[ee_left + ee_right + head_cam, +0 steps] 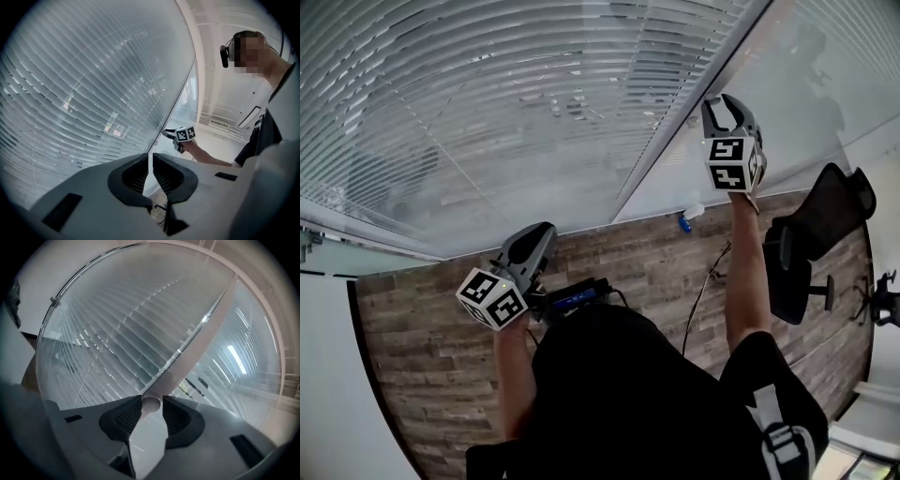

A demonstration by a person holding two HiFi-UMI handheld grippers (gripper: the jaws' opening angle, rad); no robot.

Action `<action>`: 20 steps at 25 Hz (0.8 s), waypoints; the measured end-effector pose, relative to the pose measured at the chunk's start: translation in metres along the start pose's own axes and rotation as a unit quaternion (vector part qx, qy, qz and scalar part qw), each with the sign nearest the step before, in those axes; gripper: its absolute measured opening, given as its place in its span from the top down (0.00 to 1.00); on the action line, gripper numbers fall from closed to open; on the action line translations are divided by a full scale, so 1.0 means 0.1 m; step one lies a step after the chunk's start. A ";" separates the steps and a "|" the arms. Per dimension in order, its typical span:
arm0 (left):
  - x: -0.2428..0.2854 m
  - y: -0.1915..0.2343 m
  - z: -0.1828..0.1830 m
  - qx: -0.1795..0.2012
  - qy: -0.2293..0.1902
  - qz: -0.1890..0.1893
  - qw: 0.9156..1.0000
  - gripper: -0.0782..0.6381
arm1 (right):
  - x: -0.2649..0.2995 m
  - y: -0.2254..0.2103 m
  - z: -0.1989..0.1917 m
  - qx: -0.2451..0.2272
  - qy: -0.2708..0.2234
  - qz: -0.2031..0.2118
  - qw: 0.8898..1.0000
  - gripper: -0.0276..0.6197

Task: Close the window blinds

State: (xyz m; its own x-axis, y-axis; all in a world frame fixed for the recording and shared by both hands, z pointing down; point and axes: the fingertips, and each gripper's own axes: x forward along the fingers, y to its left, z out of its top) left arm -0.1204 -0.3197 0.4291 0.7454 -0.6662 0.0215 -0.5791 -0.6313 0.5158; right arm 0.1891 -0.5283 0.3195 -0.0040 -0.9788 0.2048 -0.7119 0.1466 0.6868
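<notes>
White slatted blinds (487,94) cover the window and fill the left gripper view (89,93) and the right gripper view (117,343). A white upright frame post (675,131) splits the panes. My right gripper (727,101) is raised beside that post. Its jaws stand apart, with the round white end of the blind's wand (151,404) between the tips, which do not visibly squeeze it. My left gripper (542,234) hangs lower and left, level, jaws nearly together (151,157) and empty. It also sees the right gripper (172,135).
A wood-plank floor (422,356) lies below. A black office chair (816,234) stands at the right, and a cable (703,291) runs toward the window. A small blue object (683,224) lies by the window base. A white ledge (328,375) borders the left.
</notes>
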 end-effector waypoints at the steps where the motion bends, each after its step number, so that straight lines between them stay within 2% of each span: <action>1: 0.00 0.00 0.01 0.000 -0.001 0.000 1.000 0.84 | 0.00 0.00 -0.01 0.010 0.002 0.006 1.000 0.75; 3: 0.00 -0.01 0.01 0.001 -0.003 -0.001 1.000 0.84 | 0.00 -0.01 -0.03 0.049 0.003 0.014 0.999 0.76; 5: 0.00 -0.01 0.02 0.000 -0.002 0.002 1.000 0.84 | 0.02 -0.04 -0.06 0.121 0.001 0.029 0.992 0.77; 7: -0.01 0.00 0.03 -0.001 -0.002 0.005 1.000 0.84 | 0.04 -0.08 -0.09 0.225 -0.004 0.057 0.973 0.77; 8: -0.01 0.00 0.03 -0.001 -0.004 0.004 1.000 0.84 | 0.04 -0.10 -0.10 0.284 -0.006 0.073 0.956 0.77; 9: -0.01 0.01 0.03 -0.001 -0.007 0.001 1.000 0.84 | 0.04 -0.12 -0.11 0.347 -0.010 0.090 0.934 0.77; 10: -0.01 0.01 0.02 0.000 -0.009 0.000 1.000 0.84 | 0.04 -0.14 -0.11 0.410 -0.016 0.108 0.905 0.77; 11: -0.01 0.02 0.02 0.000 -0.009 -0.001 1.000 0.84 | 0.05 -0.16 -0.12 0.472 -0.022 0.127 0.872 0.77; 12: -0.01 0.01 0.02 -0.001 -0.008 0.001 1.000 0.84 | 0.05 -0.17 -0.13 0.525 -0.029 0.145 0.838 0.77; 13: -0.01 0.01 0.02 -0.002 -0.006 0.002 1.000 0.84 | 0.05 -0.18 -0.13 0.565 -0.036 0.160 0.808 0.77; 14: -0.01 0.02 0.02 -0.003 -0.006 0.002 1.000 0.84 | 0.06 -0.19 -0.13 0.588 -0.044 0.171 0.790 0.77; 15: -0.01 0.03 0.01 -0.003 -0.007 0.001 1.000 0.84 | 0.06 -0.19 -0.12 0.591 -0.052 0.175 0.786 0.77; 16: -0.02 0.03 0.01 -0.003 -0.007 0.001 1.000 0.84 | 0.05 -0.19 -0.11 0.572 -0.060 0.172 0.800 0.77; 17: -0.03 0.04 0.01 -0.004 -0.007 0.002 1.000 0.84 | 0.03 -0.18 -0.10 0.529 -0.064 0.159 0.831 0.77; 19: -0.05 0.04 0.00 -0.003 -0.008 0.002 1.000 0.84 | -0.01 -0.14 -0.12 0.379 -0.054 0.108 0.917 0.75; 20: -0.05 0.03 -0.01 -0.002 -0.008 0.001 1.000 0.84 | -0.03 -0.12 -0.14 0.289 -0.041 0.076 0.953 0.74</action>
State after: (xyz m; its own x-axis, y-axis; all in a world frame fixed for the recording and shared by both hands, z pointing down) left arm -0.1255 -0.3182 0.4313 0.7385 -0.6741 0.0091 -0.5793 -0.6277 0.5200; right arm 0.2069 -0.5251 0.3205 -0.1754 -0.9640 0.2000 -0.9670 0.2068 0.1490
